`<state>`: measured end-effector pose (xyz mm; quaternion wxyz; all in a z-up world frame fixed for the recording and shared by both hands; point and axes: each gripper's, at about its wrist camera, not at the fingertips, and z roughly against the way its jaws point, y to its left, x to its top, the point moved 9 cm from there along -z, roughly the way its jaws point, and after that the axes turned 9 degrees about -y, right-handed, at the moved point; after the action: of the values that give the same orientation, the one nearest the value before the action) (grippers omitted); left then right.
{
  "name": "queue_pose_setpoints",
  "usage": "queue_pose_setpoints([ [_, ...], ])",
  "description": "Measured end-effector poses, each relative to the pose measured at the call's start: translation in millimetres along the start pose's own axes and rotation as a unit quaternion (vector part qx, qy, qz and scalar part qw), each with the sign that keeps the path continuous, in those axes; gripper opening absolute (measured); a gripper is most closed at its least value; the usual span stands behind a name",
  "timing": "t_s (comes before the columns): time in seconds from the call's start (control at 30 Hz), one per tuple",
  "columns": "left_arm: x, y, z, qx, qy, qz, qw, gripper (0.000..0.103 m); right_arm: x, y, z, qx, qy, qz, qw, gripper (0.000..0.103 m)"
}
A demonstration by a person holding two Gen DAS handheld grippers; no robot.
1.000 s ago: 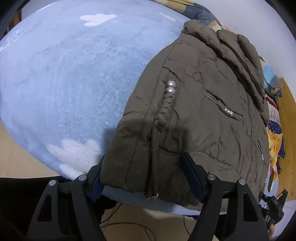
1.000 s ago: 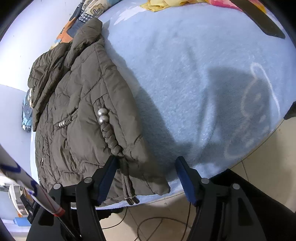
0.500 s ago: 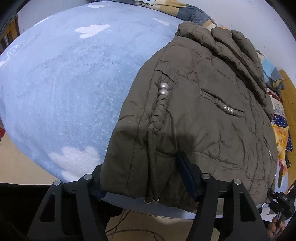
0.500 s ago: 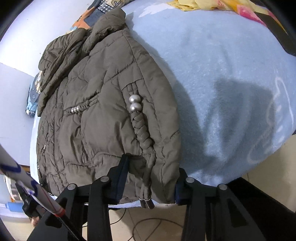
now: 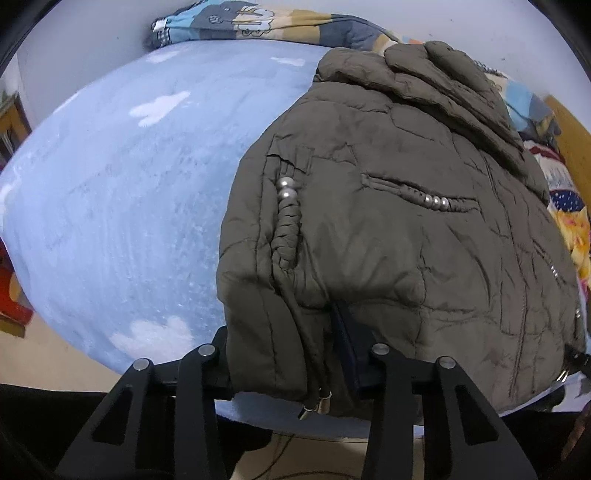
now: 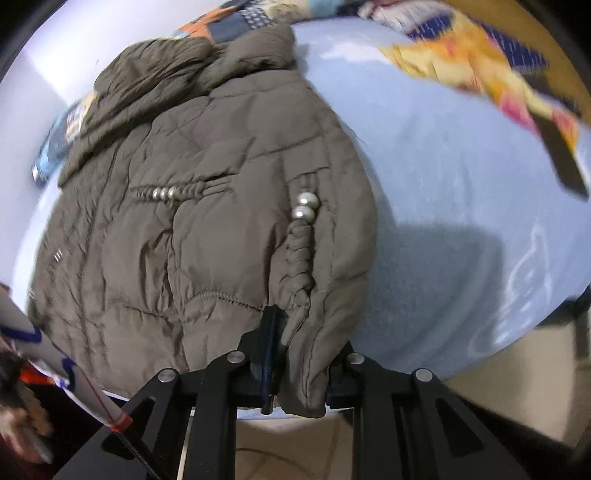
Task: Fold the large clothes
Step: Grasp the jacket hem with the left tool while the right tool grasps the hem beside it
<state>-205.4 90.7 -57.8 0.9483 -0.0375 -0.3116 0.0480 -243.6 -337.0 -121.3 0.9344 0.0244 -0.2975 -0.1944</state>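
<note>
An olive-brown puffer jacket point(image 5: 388, 229) lies flat on a light blue blanket point(image 5: 122, 206), collar far from me, hem at the near edge. My left gripper point(image 5: 284, 350) has the hem's left corner between its jaws, which are closing; the fabric bunches against the right pad point(image 5: 345, 332), and the other pad is hidden behind cloth. In the right wrist view the jacket point(image 6: 192, 229) shows its right hem corner, with my right gripper point(image 6: 303, 350) closing on it and the fabric pinched into a fold. Braided cords with silver beads point(image 6: 306, 206) run down to each held corner.
Patterned bedding point(image 5: 266, 26) is piled at the far edge by the wall. A yellow patterned cloth point(image 6: 476, 62) and a dark strip point(image 6: 565, 158) lie at the blanket's far right. A white strap point(image 6: 55, 362) crosses the lower left. Pale floor with cables point(image 5: 295, 454) shows below the blanket's edge.
Both grippers' jaws have narrowed onto the hem corners, which now bunch between the pads. Both views have rolled and shifted, bringing the far bedding and wall into sight.
</note>
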Motion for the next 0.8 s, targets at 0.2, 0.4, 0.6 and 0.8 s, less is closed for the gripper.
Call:
queue_pose_setpoints([
  [0.2,-0.3,-2.5,-2.8,0.019,-0.005,-0.022,0.9996,0.041,1.2,2.4,1.2,-0.024,-0.009,0.036,0.999,0.021],
  [0.4,-1.3,-5.5,-3.2,0.039,-0.016,-0.046,0.9981,0.043,0.3,4.0,1.8,-0.041,-0.011,0.060,0.997,0.021],
  [0.6,-0.1,-9.0,-5.9,0.049,-0.018,-0.060,0.9968,0.044,0.0,3.8,1.4,-0.050,-0.011,0.070,0.996,0.021],
  [0.8,1.5,-8.3,-7.3,0.052,-0.017,-0.064,0.9964,0.046,-0.7,4.2,2.0,-0.051,-0.009,0.070,0.996,0.022],
])
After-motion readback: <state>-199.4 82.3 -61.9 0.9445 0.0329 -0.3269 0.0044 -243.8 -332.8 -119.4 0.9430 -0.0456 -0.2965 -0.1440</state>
